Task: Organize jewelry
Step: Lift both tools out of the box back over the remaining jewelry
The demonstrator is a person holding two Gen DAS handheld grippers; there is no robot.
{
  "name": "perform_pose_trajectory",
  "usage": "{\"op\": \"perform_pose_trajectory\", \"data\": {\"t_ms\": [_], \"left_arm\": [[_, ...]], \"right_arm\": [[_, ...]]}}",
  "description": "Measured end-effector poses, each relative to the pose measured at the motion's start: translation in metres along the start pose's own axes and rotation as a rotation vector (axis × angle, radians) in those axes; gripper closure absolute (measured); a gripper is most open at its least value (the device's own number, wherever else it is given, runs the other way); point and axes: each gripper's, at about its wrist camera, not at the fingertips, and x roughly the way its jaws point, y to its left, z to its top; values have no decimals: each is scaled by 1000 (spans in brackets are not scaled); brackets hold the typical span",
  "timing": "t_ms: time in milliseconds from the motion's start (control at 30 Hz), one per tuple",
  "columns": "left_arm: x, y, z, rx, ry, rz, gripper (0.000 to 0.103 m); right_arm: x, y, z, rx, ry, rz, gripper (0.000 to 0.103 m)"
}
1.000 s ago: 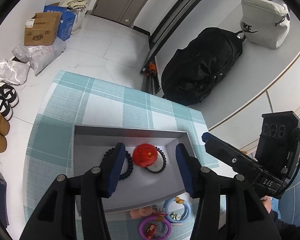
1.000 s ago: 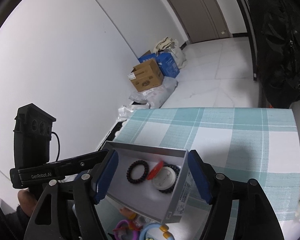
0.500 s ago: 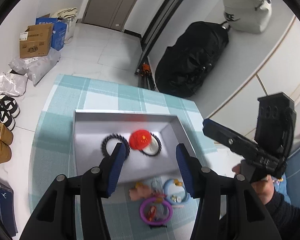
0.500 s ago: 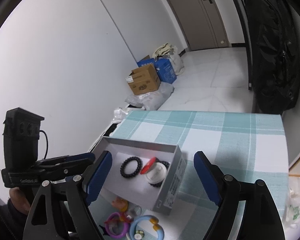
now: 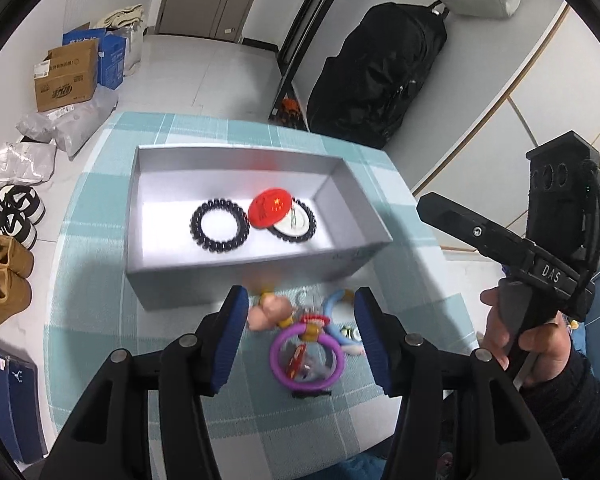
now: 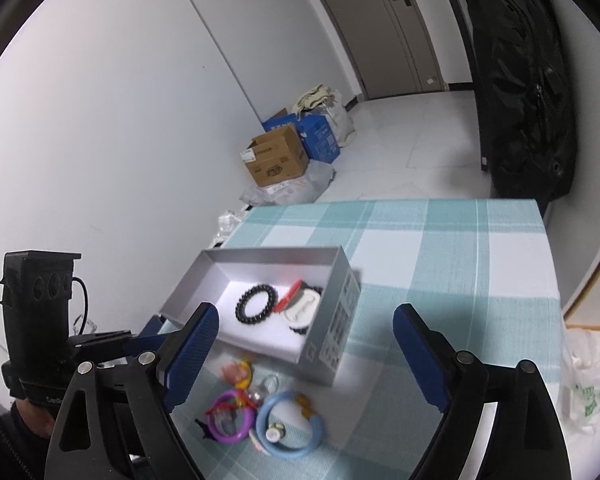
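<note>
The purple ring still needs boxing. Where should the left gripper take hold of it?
Pinch the near arc of the purple ring from above, one finger inside the hoop, one outside. It lies flat on the cloth, and charms crowd its far side, so the near band looks freest.

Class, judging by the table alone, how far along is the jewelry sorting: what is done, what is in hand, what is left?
Done: a black coil band and a red badge on a second band lie in the grey box. In hand: nothing; the left gripper and right gripper are both open and empty, the right's jaws having just widened. Left: the purple ring, blue ring and pink charm on the cloth.
</note>
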Motion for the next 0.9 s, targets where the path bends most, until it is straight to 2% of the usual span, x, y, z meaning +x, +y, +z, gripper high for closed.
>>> {"op": "perform_pose_trajectory", "data": {"t_ms": [133, 733, 900], "left_arm": [[0, -4, -8, 4, 13, 1, 45], [23, -17, -35, 67, 139, 36, 41], [32, -21, -39, 100, 170, 78, 41]], "right_arm": [[-3, 2, -10, -10, 13, -17, 12], [-28, 4, -38, 3, 22, -66, 8], [-36, 5, -46, 27, 17, -61, 8]]}}
